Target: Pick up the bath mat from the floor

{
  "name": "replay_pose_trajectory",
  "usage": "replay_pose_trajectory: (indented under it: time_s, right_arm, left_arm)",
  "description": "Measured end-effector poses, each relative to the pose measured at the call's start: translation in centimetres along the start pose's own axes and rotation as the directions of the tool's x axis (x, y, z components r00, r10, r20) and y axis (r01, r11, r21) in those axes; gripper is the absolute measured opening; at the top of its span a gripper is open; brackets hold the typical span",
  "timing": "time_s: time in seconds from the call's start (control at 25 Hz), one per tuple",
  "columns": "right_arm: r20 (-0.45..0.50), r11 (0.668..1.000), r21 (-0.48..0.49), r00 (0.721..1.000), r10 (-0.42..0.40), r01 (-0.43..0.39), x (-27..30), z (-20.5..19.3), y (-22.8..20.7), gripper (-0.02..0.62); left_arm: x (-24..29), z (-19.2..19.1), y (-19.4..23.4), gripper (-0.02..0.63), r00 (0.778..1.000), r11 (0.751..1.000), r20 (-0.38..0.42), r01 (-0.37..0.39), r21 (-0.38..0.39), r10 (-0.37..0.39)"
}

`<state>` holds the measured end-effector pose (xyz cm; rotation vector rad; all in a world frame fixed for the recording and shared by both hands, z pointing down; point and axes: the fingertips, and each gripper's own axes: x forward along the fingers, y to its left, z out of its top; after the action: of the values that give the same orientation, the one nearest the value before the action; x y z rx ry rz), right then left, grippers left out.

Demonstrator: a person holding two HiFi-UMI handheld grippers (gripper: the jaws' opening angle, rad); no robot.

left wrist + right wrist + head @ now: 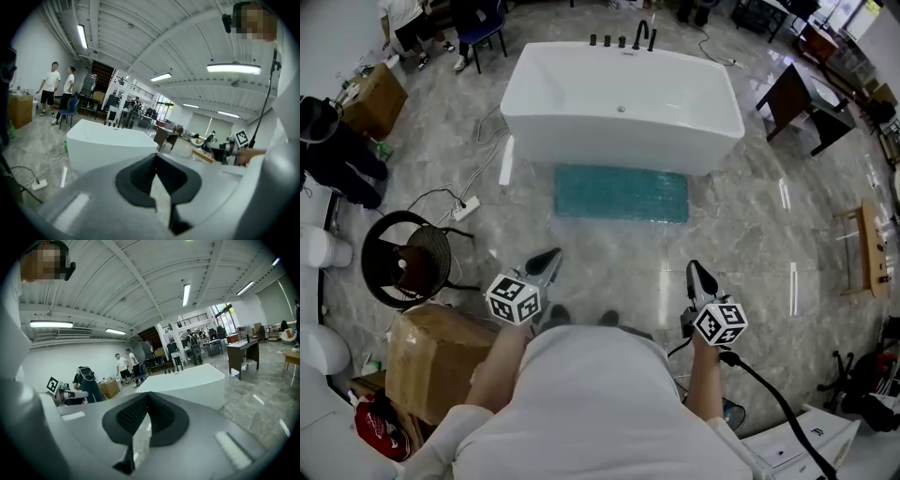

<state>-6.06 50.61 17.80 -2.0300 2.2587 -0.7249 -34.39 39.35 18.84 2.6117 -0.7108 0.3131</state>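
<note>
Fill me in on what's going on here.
A person stands facing a white bathtub, holding a gripper in each hand. The left gripper and the right gripper are both shut and empty, held out in front. The teal bath mat lies flat on the floor beside the bathtub, untouched; the pickup has not begun.

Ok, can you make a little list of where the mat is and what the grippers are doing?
mat: teal, flat on the floor, in front of the tub
left gripper: shut, empty, held short of the mat
right gripper: shut, empty, held short of the mat
picked up: not yet
</note>
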Motion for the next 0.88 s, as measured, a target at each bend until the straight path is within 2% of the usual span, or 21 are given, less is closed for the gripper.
replay_pose_trajectory:
  time_s: [0.36,0.88]
  right_arm:
    - [-0.031,1.0,-0.012,0.999,0.02,-0.02,-1.2,-0.6,-2.9,0.006]
    - [-0.043,1.0,0.011,0.999,0.002,-0.002,-3.7,-1.2,-8.2,0.006]
  left_arm:
    - [1.9,-1.4,-2.0,0.002,1.0,1.0,-0.009,-0.026,-0.005,0.026]
    - [5.9,-2.2,-4.4,0.002,0.999,0.999,-0.02,-0.033,-0.002,0.033]
